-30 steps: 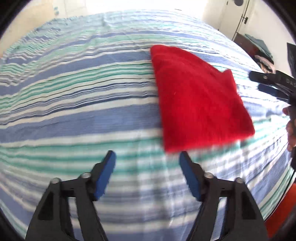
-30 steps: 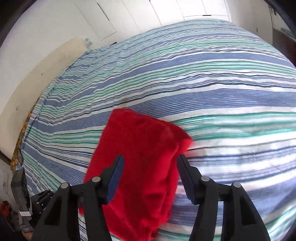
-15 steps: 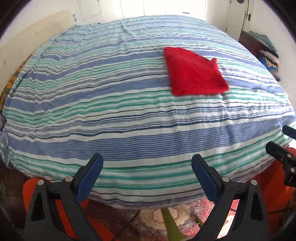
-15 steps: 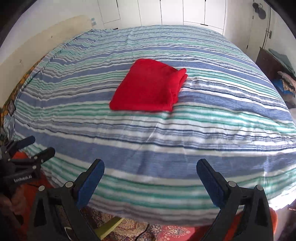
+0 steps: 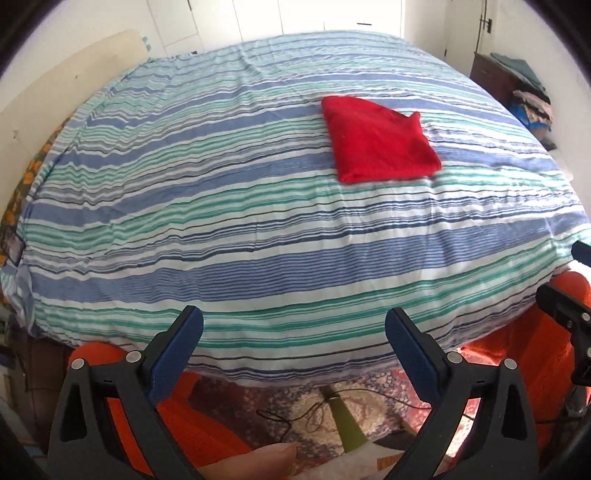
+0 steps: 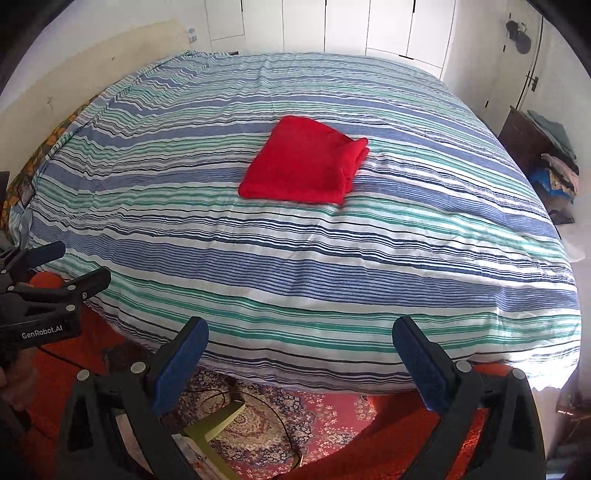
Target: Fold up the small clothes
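A red garment (image 5: 380, 146) lies folded into a compact rectangle on the striped bed cover (image 5: 221, 206), towards the far right in the left wrist view and near the middle in the right wrist view (image 6: 306, 162). My left gripper (image 5: 293, 332) is open and empty, held off the bed's near edge, far from the garment. My right gripper (image 6: 299, 343) is open and empty, also back past the near edge. The left gripper shows at the left edge of the right wrist view (image 6: 48, 280).
The bed fills most of both views. A patterned rug (image 6: 280, 417) and orange fabric (image 5: 517, 354) lie on the floor below the near edge. A dark cabinet with piled clothes (image 6: 546, 155) stands at the right wall. White cupboard doors (image 6: 347, 26) are behind the bed.
Both grippers have pulled back from the red garment to beyond the bed's near edge and opened wider. The garment stays folded on the bed.
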`<state>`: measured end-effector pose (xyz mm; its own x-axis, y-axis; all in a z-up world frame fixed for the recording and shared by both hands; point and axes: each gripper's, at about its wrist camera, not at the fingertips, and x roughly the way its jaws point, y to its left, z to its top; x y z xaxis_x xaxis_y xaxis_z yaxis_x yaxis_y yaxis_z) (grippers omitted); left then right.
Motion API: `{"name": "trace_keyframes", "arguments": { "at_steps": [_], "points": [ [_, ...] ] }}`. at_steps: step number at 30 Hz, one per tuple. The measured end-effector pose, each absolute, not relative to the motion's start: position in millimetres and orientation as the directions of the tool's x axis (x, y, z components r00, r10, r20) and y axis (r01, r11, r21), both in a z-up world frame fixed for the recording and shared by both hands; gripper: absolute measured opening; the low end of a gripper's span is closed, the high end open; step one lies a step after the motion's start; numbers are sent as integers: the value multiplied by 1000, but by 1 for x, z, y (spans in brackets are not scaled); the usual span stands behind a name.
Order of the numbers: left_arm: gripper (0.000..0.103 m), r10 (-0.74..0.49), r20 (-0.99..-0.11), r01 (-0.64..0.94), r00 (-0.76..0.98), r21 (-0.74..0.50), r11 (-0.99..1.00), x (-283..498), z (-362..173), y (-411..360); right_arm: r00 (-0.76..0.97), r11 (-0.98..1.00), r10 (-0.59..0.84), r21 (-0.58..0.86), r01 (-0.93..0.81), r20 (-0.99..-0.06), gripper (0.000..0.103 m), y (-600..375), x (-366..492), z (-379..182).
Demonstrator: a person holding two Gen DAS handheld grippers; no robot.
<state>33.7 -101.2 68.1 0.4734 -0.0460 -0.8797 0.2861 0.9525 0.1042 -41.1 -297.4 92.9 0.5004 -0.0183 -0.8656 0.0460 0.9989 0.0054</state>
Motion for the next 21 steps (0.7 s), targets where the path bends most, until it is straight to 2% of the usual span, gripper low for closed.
{"name": "trace_keyframes", "arguments": {
  "at_steps": [8,15,21],
  "points": [
    [102,-66,-911,306,407,68,950,24,70,-99,457,999,42,43,-9,-888,99,-280,-56,101],
    [102,-63,-902,306,426,78,949,18,79,-95,448,999,36,28,-25,-893,99,-273,-59,104],
    [102,-59,-901,288,431,75,955,19,81,-88,422,997,83,79,-27,-903,99,-269,-56,103]
  ]
}}
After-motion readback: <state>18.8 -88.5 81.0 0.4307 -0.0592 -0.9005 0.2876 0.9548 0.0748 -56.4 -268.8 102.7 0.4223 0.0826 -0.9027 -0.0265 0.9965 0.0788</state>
